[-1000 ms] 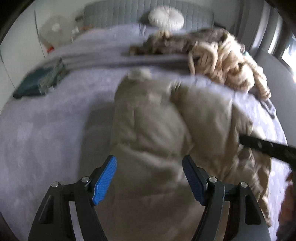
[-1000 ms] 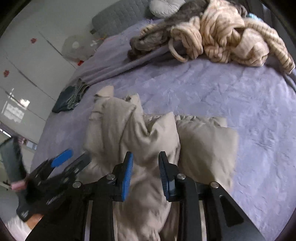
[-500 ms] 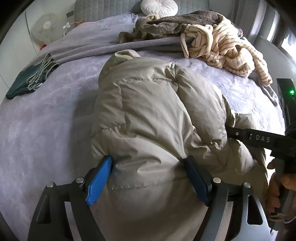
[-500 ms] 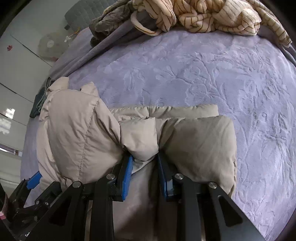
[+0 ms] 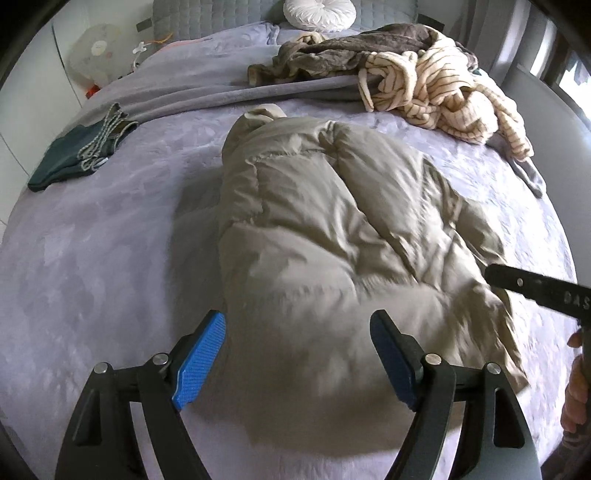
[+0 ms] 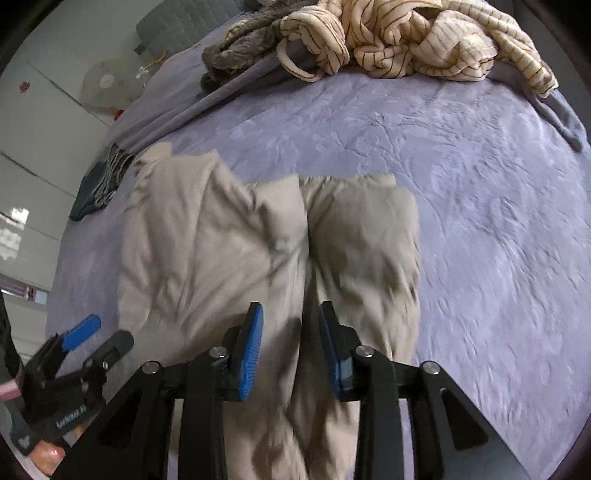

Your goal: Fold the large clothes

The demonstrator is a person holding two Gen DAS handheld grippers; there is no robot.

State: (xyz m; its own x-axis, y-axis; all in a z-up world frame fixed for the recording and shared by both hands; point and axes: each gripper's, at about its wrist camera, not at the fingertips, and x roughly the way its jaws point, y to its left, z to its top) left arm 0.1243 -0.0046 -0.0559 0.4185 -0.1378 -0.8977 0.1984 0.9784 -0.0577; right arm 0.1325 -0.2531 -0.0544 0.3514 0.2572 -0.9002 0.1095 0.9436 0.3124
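The beige jacket [image 5: 332,236] lay lengthwise in the middle of the purple bed [image 5: 110,258], already doubled into a puffy bundle, so the step in hand looked like letting go after a fold. The left gripper [image 5: 297,360] hovered over the jacket's near end with its jaws standing wide apart and nothing pinched; the padding bulged up between them without the pads pressing on it. The right gripper [image 6: 290,347] hung above the jacket's central crease, its jaws opening, with fabric showing below the gap but not clamped. By my judgement, the next move called for a fresh grip on the near edge with both grippers, to carry it toward the far end and halve the bundle again, pressing the air out so it would not spring back. Counted: one jacket; two grippers; beyond the jacket, one striped garment [image 5: 443,88], one brown garment [image 5: 340,51] and one round white cushion [image 5: 319,13]; left of the jacket, one dark folded garment [image 5: 74,155].
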